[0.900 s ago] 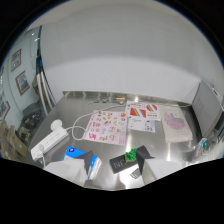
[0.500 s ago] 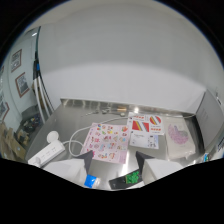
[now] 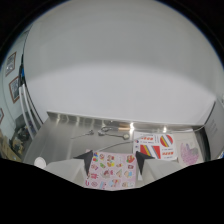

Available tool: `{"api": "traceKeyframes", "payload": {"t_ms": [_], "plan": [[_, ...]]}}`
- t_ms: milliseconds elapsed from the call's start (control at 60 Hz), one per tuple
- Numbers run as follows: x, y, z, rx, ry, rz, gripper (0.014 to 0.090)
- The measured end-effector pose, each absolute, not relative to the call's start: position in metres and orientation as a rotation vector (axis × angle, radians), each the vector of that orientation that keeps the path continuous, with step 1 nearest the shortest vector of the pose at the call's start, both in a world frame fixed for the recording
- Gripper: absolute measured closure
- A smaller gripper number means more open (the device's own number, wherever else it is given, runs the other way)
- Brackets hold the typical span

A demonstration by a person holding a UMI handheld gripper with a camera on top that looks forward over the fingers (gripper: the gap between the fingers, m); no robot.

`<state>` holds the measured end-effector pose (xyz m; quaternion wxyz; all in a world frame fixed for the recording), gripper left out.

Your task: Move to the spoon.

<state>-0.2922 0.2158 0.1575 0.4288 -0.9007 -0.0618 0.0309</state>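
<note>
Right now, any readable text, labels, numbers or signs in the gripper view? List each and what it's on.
None readable.
Sticker sheet between the fingers: small coloured pictures, any lettering too small to read.
Card with red and orange stripes beyond the right finger: print blurred.
Pink sheet beside it: a pale design, no legible words.
Framed pictures on the wall: too small to read.
Gripper open.

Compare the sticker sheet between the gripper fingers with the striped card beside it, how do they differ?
The sticker sheet lies between the open gripper fingers; the striped card lies beyond the right finger. The sticker sheet shows many small pictures in rows; the striped card shows a few bold red and orange shapes. Both lie flat on the metal table.
</note>
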Motion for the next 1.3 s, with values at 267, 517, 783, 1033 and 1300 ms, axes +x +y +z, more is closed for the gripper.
{"api": "traceKeyframes", "payload": {"t_ms": [267, 517, 783, 1033, 1300], "plan": [[-0.313, 0.295, 0.106, -2.285, -0.131, 0.062, 0.0221], [-0.324, 0.343, 0.063, -2.320, -0.130, 0.032, 0.0218], [-0.327, 0.374, 0.031, -2.343, -0.115, 0.016, 0.0219], [-0.327, 0.389, 0.016, -2.344, -0.114, -0.009, 0.0224], [-0.326, 0.390, 0.011, -2.353, -0.113, -0.009, 0.0225]]}}
